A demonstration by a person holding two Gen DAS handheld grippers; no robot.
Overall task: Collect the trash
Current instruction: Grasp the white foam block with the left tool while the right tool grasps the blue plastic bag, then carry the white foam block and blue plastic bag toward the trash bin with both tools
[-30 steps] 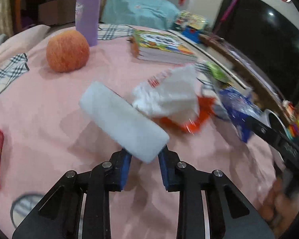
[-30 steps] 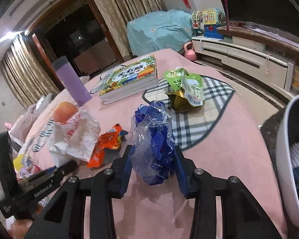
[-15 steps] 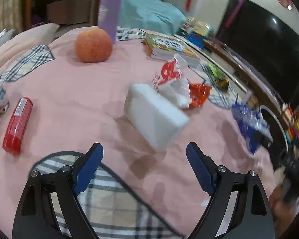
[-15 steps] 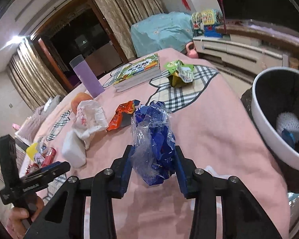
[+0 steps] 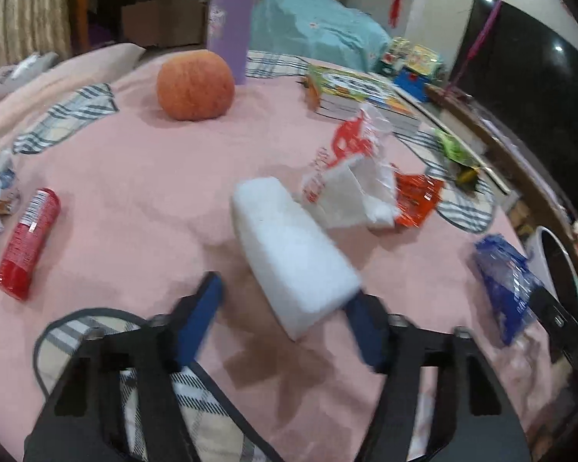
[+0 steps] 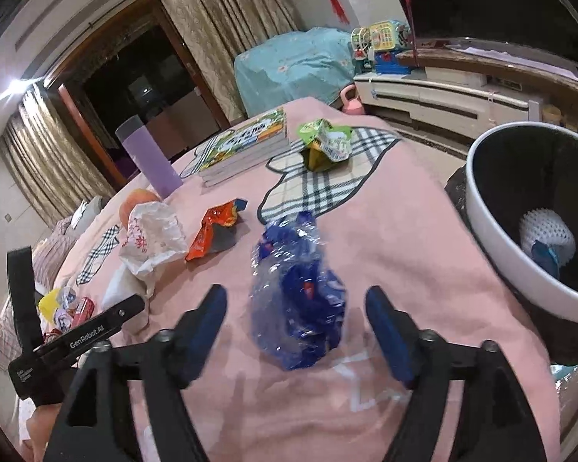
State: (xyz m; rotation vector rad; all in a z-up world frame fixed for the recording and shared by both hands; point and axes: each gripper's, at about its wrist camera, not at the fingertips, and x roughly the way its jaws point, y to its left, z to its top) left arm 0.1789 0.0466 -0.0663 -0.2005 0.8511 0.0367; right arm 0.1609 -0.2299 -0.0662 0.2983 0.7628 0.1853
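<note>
Right wrist view: the right gripper (image 6: 294, 315) is gaping around the blue wrapper (image 6: 296, 300); the bin (image 6: 481, 208), at three o'clock, is holding two scraps. The left gripper (image 5: 285, 308) is gaping at the foam block (image 5: 293, 254); several wrappers are waiting.

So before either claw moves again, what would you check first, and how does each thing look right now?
1. Right gripper has a hold on the blue plastic bag: not ok, jaws open, gaps on both sides.
2. Left gripper has a hold on the white foam block: not ok, jaws open.
3. Trash bin in view of the right wrist camera: ok.
4. Room left in the bin: ok, only a few items at the bottom.
5. Bag fully supported by the pink cloth: cannot tell.
</note>
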